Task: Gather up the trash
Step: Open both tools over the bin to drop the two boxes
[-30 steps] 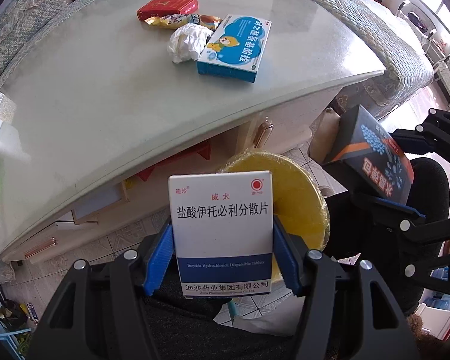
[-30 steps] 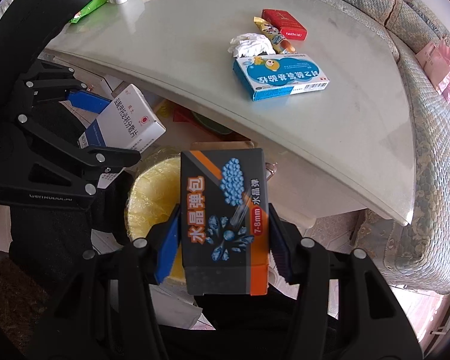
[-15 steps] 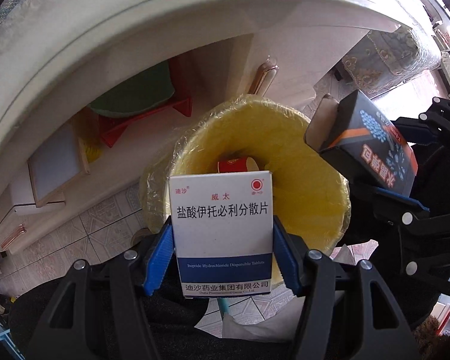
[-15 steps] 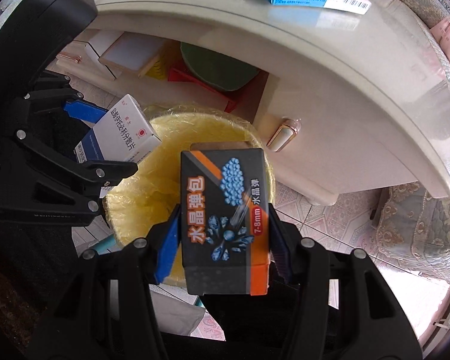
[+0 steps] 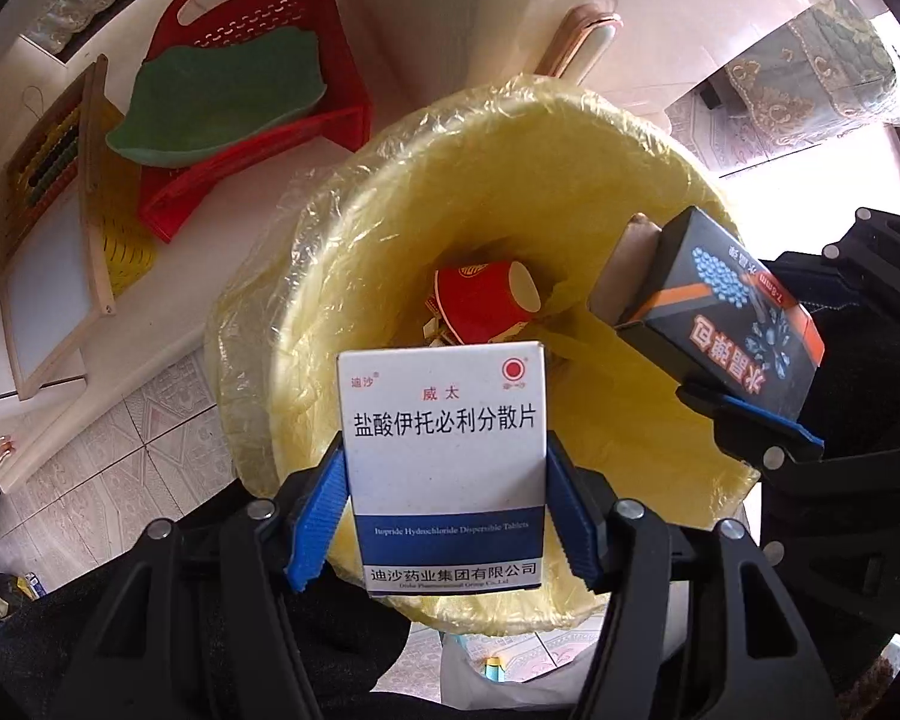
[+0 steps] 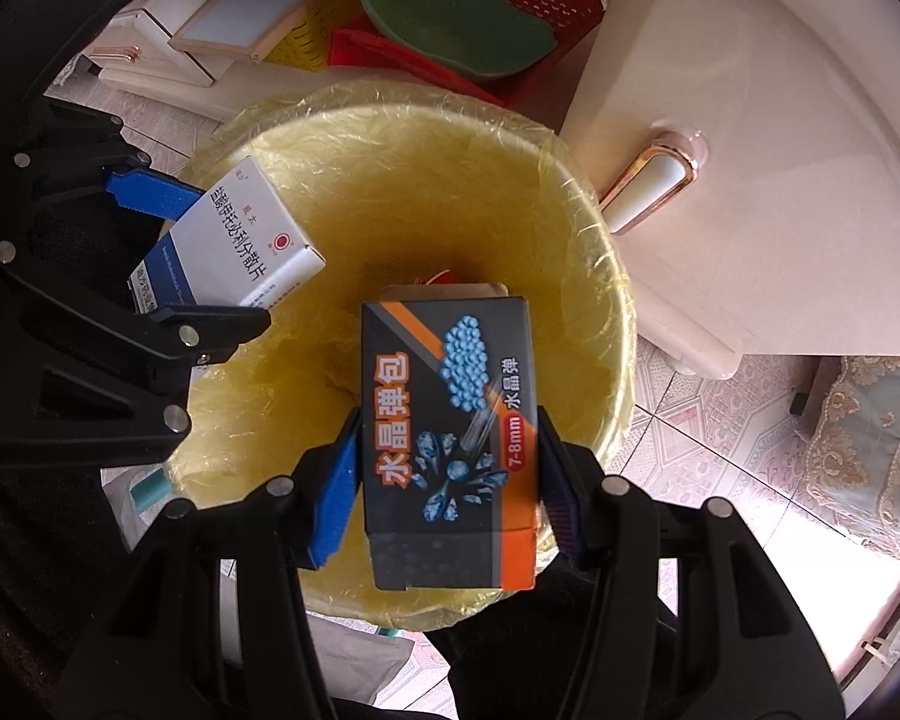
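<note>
Both boxes held over bin, drop pending.
Left gripper [image 5: 444,516] clamps white cardboard medicine box [image 5: 444,450], right gripper [image 6: 447,474] clamps black-orange cardboard box [image 6: 447,420], above yellow-lined bin [image 6: 570,192]; near-rim release risks a floor spill.

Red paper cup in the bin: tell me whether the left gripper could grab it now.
Probably not: the left gripper is shut on the white medicine box, so nothing could close on the red paper cup.
</note>
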The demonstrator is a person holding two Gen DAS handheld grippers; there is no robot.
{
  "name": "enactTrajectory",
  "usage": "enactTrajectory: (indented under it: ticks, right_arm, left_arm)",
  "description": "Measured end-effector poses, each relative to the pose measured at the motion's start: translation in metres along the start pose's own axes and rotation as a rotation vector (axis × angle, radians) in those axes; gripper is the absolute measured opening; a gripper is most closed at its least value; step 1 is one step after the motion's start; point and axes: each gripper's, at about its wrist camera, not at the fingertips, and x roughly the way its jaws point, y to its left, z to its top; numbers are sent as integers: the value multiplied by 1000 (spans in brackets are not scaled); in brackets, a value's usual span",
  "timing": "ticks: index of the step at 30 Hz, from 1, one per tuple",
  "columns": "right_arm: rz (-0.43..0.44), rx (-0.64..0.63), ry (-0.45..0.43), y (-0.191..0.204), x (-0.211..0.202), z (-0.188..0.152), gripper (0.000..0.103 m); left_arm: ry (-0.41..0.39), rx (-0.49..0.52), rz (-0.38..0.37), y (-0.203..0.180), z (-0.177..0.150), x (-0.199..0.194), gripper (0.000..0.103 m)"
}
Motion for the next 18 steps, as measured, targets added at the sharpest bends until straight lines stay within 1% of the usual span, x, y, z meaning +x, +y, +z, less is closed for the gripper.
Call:
enactTrajectory:
  ticks: [4, 7, 9, 10, 11, 12, 13, 14, 16, 18]
  right_arm:
    - [24, 6, 25, -4, 16, 4, 53]
    - [38, 10, 35, -4, 19, 4, 53]
    - [41, 1, 40, -6, 22, 4, 53]
    - [36, -5, 39, -5, 23, 4, 55]
    - [33, -11, 40, -5, 23, 3, 66]
    - [25, -18, 41, -3, 25, 3, 75]
    - [17, -26, 32, -1, 24, 3, 86]
    - [16, -31, 20, 0, 23, 2, 86]
    - [21, -33, 19, 2, 22, 3, 86]
    - [20, -30, 20, 2, 23, 3, 86]
  left_arm:
    - [35, -9, -12, 5, 5, 17, 60]
    - [51, -10, -16, 8, 9, 26, 60]
    - [60, -15, -9, 9, 11, 30, 60]
    - [67, -15, -4, 9, 12, 32, 60]
    - [78, -16, -2, 9, 13, 35, 61]
    - [89, -12, -5, 9, 13, 37, 61]
    - [97, -8, -16, 8, 14, 37, 62]
    - [105, -7, -24, 8, 14, 38, 63]
    - [100, 0, -16, 7, 15, 36, 75]
    - [90, 7, 7, 6, 15, 34, 77]
